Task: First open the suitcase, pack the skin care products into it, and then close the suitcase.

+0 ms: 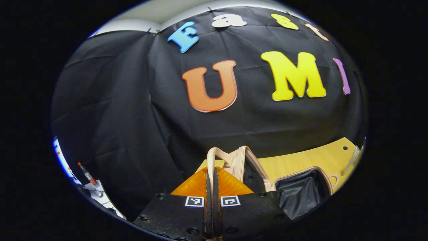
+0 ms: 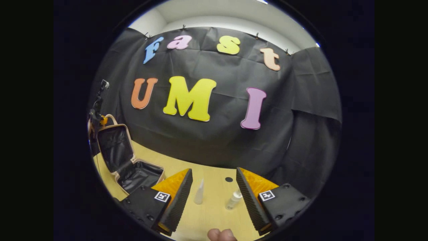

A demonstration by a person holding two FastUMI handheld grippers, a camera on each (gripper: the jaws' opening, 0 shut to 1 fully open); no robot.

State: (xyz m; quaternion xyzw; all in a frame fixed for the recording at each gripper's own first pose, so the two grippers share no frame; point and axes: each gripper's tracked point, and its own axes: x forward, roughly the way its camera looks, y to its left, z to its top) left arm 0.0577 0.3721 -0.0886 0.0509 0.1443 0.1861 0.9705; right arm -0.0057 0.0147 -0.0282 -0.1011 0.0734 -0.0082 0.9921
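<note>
The beige suitcase (image 2: 115, 147) stands open at the table's left end, its black-lined lid upright over the base (image 2: 142, 175). In the left gripper view the lid (image 1: 245, 164) is edge-on and the base (image 1: 302, 192) lies to its right. My left gripper (image 1: 213, 174) is shut at the lid's top, with the beige handle (image 1: 214, 152) looped around its tips; it looks pinched on that handle. My right gripper (image 2: 214, 175) is open low over the table. Beyond its fingers stand a slim bottle (image 2: 199, 192) and a small clear bottle (image 2: 234, 200), both upright and untouched.
The yellow wooden table (image 2: 214, 214) runs back to the black cloth wall, with a small dark hole (image 2: 228, 179) behind the bottles. A person's fingertip (image 2: 220, 235) shows at the bottom edge. White items with a red-tipped object (image 1: 87, 175) sit far left.
</note>
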